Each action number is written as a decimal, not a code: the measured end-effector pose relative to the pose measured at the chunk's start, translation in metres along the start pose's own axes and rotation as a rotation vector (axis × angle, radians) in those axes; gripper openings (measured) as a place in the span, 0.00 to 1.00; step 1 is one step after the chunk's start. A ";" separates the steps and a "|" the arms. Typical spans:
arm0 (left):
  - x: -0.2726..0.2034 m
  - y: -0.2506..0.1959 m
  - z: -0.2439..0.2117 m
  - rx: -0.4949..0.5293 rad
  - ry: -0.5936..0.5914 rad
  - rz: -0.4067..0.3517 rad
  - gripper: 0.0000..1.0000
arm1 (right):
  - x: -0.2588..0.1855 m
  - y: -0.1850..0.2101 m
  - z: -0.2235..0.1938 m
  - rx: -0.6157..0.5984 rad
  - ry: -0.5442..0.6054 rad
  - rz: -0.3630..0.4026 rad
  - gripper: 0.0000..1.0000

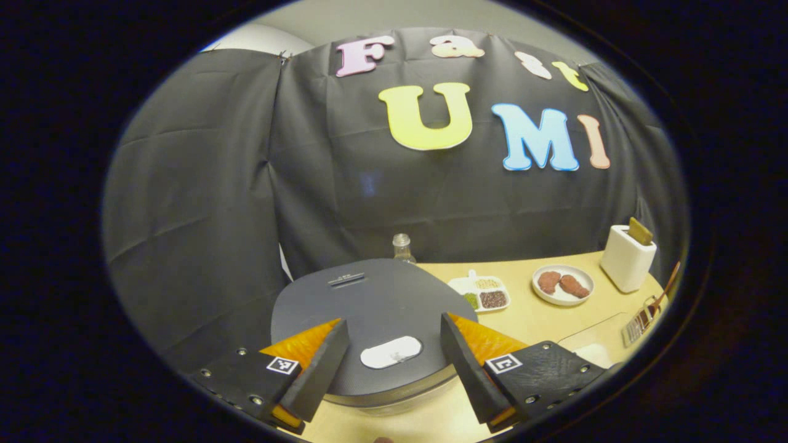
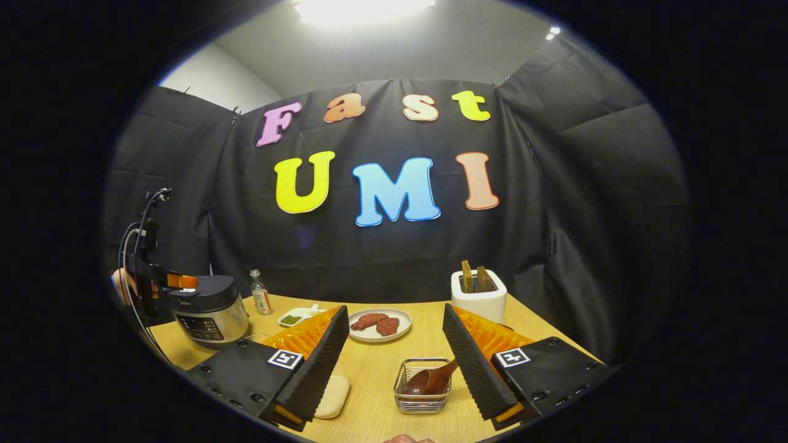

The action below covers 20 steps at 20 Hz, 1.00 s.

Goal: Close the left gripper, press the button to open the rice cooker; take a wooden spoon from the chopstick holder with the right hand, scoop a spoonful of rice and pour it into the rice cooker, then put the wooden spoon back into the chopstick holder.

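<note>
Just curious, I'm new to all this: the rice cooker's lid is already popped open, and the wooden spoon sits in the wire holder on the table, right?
Not quite. The rice cooker has its lid down, shut; the left gripper view looks onto its flat top, with the left tool open above the button. The wooden spoon does sit in the wire holder, as the right gripper view shows.

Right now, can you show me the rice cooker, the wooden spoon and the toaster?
rice cooker [image 1: 375, 295]: left gripper view, on its dark lid.
wooden spoon [image 2: 425, 383]: right gripper view, on its bowl.
toaster [image 2: 479, 303]: right gripper view, on its white front.
</note>
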<state>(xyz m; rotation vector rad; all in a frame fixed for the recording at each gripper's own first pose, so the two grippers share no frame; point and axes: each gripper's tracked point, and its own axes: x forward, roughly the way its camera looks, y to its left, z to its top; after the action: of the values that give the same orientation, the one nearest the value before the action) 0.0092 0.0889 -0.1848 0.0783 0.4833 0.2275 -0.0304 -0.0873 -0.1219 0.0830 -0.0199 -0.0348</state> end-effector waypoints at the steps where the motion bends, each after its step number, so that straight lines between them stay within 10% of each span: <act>1: -0.010 -0.006 0.013 -0.005 -0.044 -0.019 0.93 | 0.001 -0.002 0.006 -0.015 0.002 -0.010 0.98; 20: -0.147 -0.035 0.122 -0.008 -0.365 -0.185 0.92 | -0.014 0.000 0.120 -0.040 -0.057 -0.055 0.98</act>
<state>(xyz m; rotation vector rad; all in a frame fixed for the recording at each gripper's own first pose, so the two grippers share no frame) -0.0530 0.0179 -0.0148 0.0649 0.1248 0.0314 -0.0473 -0.0971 -0.0024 0.0420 -0.0735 -0.0921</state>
